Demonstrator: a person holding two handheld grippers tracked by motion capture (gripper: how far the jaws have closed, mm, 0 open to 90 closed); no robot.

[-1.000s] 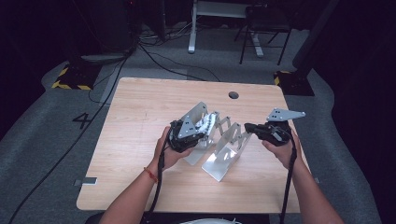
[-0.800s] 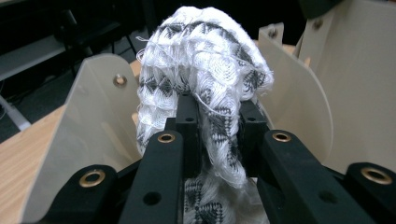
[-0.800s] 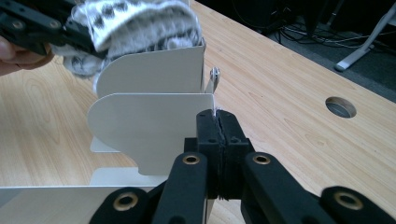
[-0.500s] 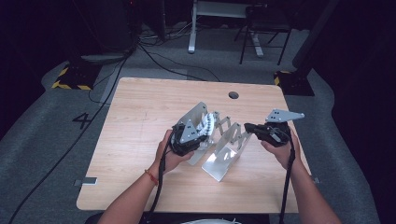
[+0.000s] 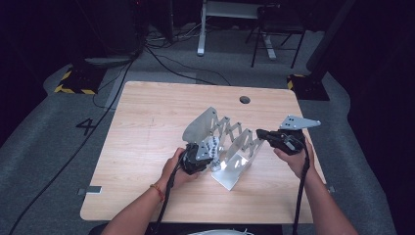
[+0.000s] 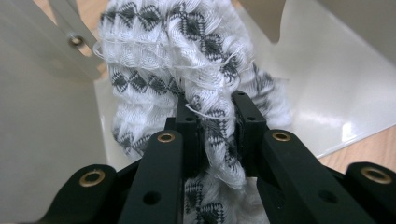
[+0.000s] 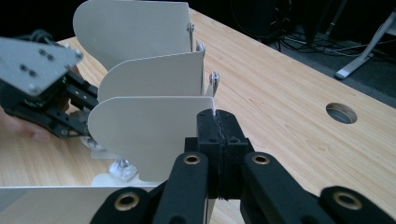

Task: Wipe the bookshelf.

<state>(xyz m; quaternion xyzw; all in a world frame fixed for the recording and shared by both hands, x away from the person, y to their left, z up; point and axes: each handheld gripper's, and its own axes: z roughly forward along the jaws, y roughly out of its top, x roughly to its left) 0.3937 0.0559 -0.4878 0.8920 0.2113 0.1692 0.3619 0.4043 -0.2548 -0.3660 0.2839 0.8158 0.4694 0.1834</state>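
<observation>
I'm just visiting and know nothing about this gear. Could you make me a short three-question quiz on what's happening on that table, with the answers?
1. True or false: the left tool is shut on a patterned white and grey cloth.
2. What is the right tool clamped on? A) a cable B) the edge of a divider of the metal expanding rack C) nothing
3. Fill in: the cloth sits between two ____ of the rack.

Key:
1. True: its jaws pinch a fold of the cloth.
2. B: the jaws are closed on the thin edge of a plate.
3. dividers.
</observation>
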